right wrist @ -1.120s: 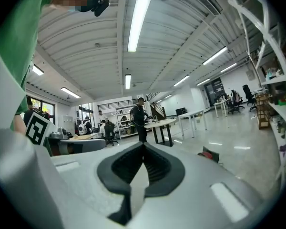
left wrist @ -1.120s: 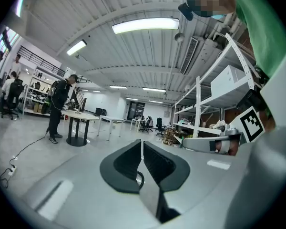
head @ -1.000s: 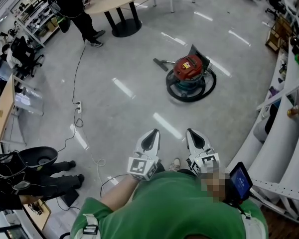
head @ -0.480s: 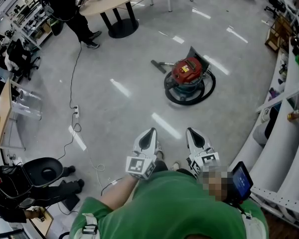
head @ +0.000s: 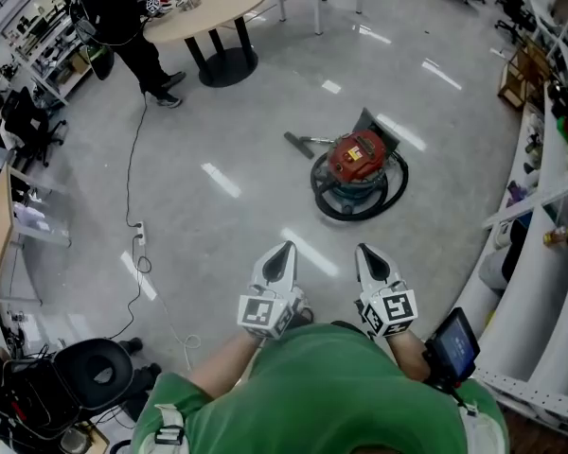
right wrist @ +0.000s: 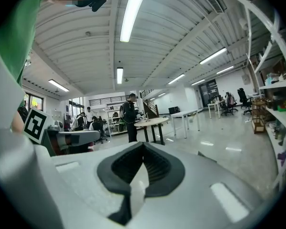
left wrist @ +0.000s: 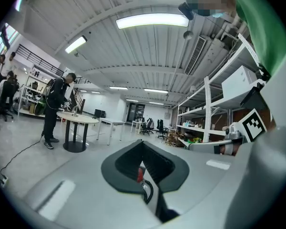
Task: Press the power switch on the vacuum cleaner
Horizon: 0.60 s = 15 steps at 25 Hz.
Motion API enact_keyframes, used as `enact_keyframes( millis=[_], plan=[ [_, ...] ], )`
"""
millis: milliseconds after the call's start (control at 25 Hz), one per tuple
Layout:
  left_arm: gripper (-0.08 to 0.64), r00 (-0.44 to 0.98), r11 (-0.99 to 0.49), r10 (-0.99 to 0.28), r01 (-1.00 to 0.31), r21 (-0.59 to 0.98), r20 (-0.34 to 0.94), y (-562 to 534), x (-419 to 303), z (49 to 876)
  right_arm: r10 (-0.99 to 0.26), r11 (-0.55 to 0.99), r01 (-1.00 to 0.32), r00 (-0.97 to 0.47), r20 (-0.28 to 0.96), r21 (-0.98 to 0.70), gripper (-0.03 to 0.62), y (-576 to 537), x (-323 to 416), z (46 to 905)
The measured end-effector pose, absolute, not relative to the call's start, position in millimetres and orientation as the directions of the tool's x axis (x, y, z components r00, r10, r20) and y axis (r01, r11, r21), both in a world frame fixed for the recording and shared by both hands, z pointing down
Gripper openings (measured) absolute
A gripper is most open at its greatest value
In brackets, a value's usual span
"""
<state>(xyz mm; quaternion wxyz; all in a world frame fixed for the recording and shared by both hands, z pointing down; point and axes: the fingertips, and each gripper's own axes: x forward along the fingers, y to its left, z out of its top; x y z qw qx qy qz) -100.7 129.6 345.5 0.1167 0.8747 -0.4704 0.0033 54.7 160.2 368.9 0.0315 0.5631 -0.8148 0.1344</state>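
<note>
The vacuum cleaner (head: 358, 163) stands on the grey floor ahead of me, with a red top, a teal body and a black hose coiled round its base. Its nozzle lies to its left. Both grippers are held close to my chest, pointing forward, well short of it. The left gripper (head: 283, 252) is shut with nothing in it, and so is the right gripper (head: 367, 252). In the left gripper view a sliver of the red vacuum cleaner (left wrist: 140, 174) shows through the slit of the left gripper (left wrist: 143, 144). The right gripper (right wrist: 143, 145) shows only floor.
A round table (head: 204, 9) with a person in black (head: 118, 15) beside it stands at the far left. A power strip and cable (head: 138, 236) lie on the floor at left. White shelves (head: 540, 206) curve along the right. A black chair (head: 90, 372) is at lower left.
The view has moved forward over the floor, so the vacuum cleaner sits a little lower and nearer. The legs at lower left have left the view. Both grippers keep their pose.
</note>
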Motion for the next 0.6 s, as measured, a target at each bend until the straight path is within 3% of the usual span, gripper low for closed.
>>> enact_keyframes(
  millis=[600],
  plan=[
    [-0.009,0.598,-0.568,-0.794,-0.794,0.217,0.106,44.7,-144.9,369.6,-0.925,0.267,-0.954,-0.294,0.239,-0.138,0.003,78.0,14.5,378.6]
  ],
)
